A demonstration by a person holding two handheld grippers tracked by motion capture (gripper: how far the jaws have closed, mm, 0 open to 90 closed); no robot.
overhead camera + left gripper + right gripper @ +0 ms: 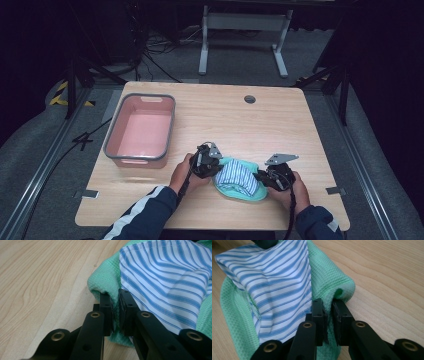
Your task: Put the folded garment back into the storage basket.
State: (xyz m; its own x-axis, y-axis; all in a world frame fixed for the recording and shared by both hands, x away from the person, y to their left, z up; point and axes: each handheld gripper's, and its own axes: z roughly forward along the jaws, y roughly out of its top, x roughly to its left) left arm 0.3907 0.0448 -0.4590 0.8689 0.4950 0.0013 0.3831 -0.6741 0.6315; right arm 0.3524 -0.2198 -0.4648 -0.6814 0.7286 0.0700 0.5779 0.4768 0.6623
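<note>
The wooden table (210, 120) carries a pink plastic basin (141, 129) with a grey rim at its left side, standing empty and well apart from the work. Near the front edge, between the person's two hands, lies a bundle: a green waffle-weave cloth (226, 186) with a blue-and-white striped cloth (239, 176) folded on top of it.

The bundle's long axis runs roughly left to right across the table, and each gripper sits at one end of it, so neither hand is nearer than the other; the cloths lie straight between the two tools. The basin lies to the left and farther back, on the left hand's side, which is the direction any carry to it would take.

The left gripper (114, 305) has its jaws closed on a fold of the green cloth at the bundle's left end, with the striped cloth's hem touching the outer face of one jaw. The right gripper (328, 311) likewise pinches a rolled edge of the green cloth at the right end, the striped cloth lying just beside it.
</note>
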